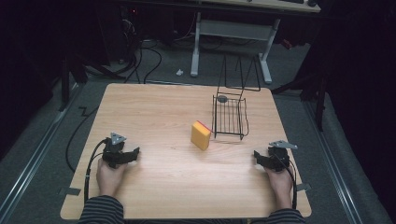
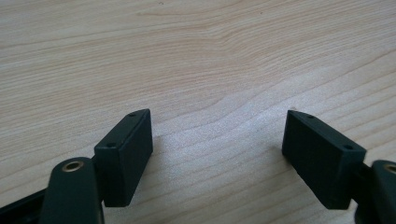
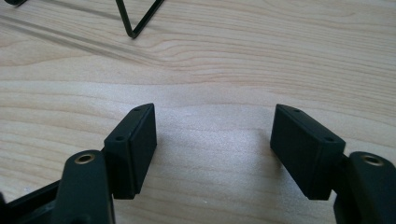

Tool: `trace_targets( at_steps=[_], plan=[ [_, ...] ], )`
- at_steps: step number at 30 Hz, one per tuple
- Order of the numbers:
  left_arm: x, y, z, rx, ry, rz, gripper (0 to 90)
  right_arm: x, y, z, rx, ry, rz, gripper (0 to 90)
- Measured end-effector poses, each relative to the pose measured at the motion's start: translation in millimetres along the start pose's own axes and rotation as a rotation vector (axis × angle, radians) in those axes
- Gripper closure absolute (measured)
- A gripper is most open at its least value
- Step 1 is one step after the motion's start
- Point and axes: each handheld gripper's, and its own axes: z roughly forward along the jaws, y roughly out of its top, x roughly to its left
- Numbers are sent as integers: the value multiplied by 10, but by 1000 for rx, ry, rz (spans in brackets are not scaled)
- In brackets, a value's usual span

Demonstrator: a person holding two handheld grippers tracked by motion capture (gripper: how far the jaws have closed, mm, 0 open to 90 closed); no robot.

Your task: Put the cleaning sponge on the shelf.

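Observation:
A yellow sponge with a pink top face (image 1: pixel 201 135) stands on edge near the middle of the wooden table (image 1: pixel 154 112). Just right of it sits a black wire basket (image 1: pixel 229 116) with its handle raised and a small grey round thing (image 1: pixel 222 99) in its far corner. My left gripper (image 1: pixel 125 156) rests on the table at the front left, held by a hand, jaws open over bare wood (image 2: pixel 219 130). At the front right my right gripper (image 1: pixel 264 157) also rests open with nothing between its jaws (image 3: pixel 215 130). A corner of the basket's wire (image 3: pixel 135 23) shows in the right gripper view.
Beyond the table's far edge stands a white-legged desk frame (image 1: pixel 229 42) on grey floor, with cables (image 1: pixel 149 60) trailing across it. Each gripper's black cable (image 1: pixel 91 161) runs back along the forearm. Dark curtains close off both sides.

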Motion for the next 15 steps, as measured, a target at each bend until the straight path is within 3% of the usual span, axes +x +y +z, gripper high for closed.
trace_targets(
  at_steps=[8,15],
  plan=[
    [-1,0,0,0,0,0,250,-15,0,-23,0,16,12,323],
    [0,0,0,0,0,0,250,36,24,-218,-77,59,10,337]
  ],
)
